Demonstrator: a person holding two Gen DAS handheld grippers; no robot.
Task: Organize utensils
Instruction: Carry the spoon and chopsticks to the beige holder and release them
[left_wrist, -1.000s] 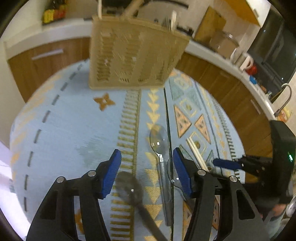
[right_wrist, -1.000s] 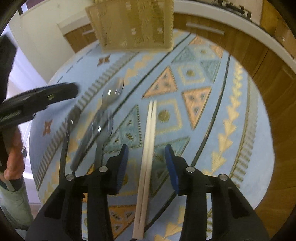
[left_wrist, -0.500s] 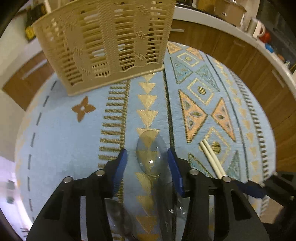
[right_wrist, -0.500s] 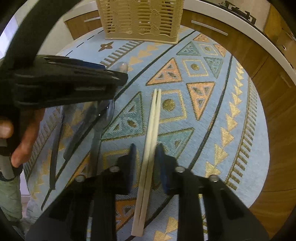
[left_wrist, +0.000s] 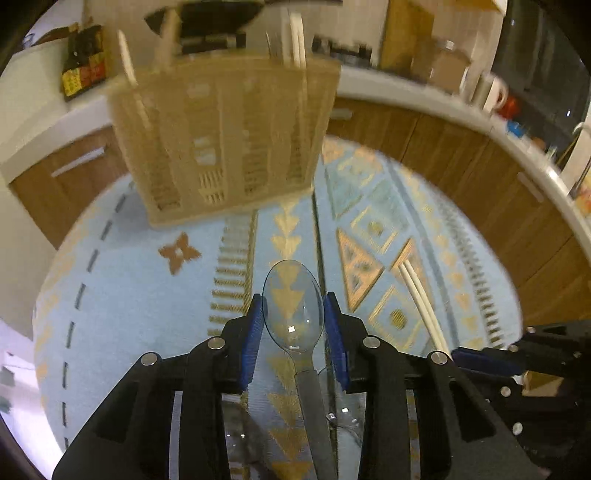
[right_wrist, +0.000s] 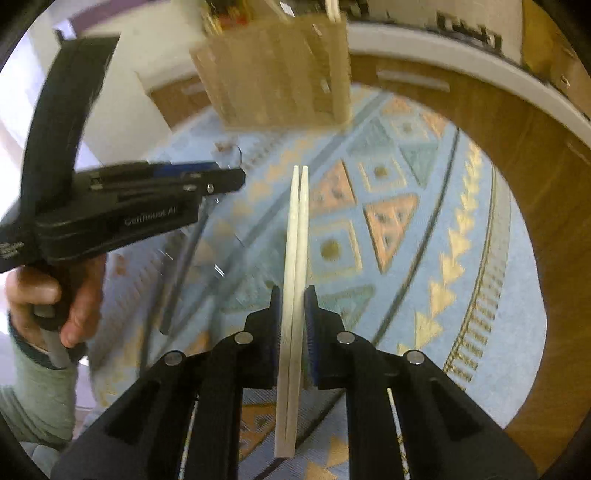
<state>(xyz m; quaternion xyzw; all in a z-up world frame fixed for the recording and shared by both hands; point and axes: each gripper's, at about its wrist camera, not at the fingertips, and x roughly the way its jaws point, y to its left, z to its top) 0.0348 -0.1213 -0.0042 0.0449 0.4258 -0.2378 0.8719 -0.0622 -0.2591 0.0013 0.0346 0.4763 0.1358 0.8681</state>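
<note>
My left gripper (left_wrist: 293, 325) is shut on a clear plastic spoon (left_wrist: 293, 306) with a grey handle and holds it above the table. My right gripper (right_wrist: 293, 321) is shut on a pair of pale chopsticks (right_wrist: 297, 236) that point forward. A beige slotted utensil basket (left_wrist: 225, 136) stands at the far side of the round table, with several utensils sticking out of its top; it also shows in the right wrist view (right_wrist: 277, 70). The chopsticks (left_wrist: 421, 291) and the right gripper (left_wrist: 480, 360) show at the right of the left wrist view.
The table carries a blue patterned cloth (left_wrist: 140, 295). More clear spoons (right_wrist: 184, 258) lie on it left of the chopsticks, under the left gripper (right_wrist: 221, 177). Wooden cabinets with a white counter (left_wrist: 461, 122) curve around the far side.
Both grippers closed, the left on the clear spoon and the right on the chopsticks. Both have lifted off the cloth, and the views have tilted up toward the basket.
</note>
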